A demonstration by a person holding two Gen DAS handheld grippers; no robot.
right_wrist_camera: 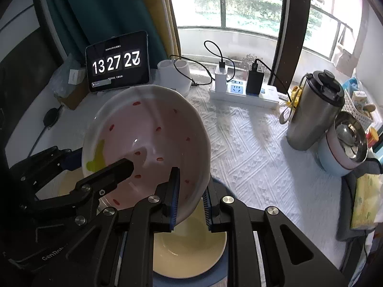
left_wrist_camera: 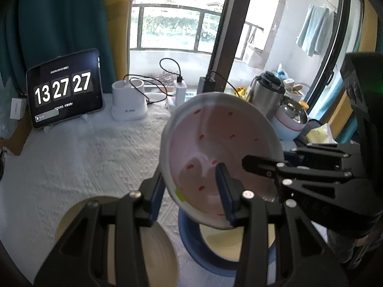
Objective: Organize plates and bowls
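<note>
A pink bowl (left_wrist_camera: 215, 131) (right_wrist_camera: 148, 119) with red flecks and a yellow-green mark hangs tilted above the table, held from two sides. My left gripper (left_wrist_camera: 189, 191) (right_wrist_camera: 100, 160) is shut on its near-left rim, one finger inside and one outside. My right gripper (right_wrist_camera: 190, 201) (left_wrist_camera: 270, 155) is shut on the opposite rim in the same way. Directly beneath sits a yellow bowl (left_wrist_camera: 234, 239) (right_wrist_camera: 189, 251) nested in a blue dish (left_wrist_camera: 189, 244) (right_wrist_camera: 220, 275). A beige plate (left_wrist_camera: 155, 256) (right_wrist_camera: 69, 181) lies to the left of them, partly hidden by my left gripper.
On the white textured cloth (right_wrist_camera: 251, 155), a tablet clock (left_wrist_camera: 64, 93), a white holder (left_wrist_camera: 129, 102) and a power strip (right_wrist_camera: 241, 93) with chargers line the back. A steel flask (right_wrist_camera: 313, 110), a steel-lined pot (right_wrist_camera: 344, 148) and a tissue pack (right_wrist_camera: 363, 201) stand at right.
</note>
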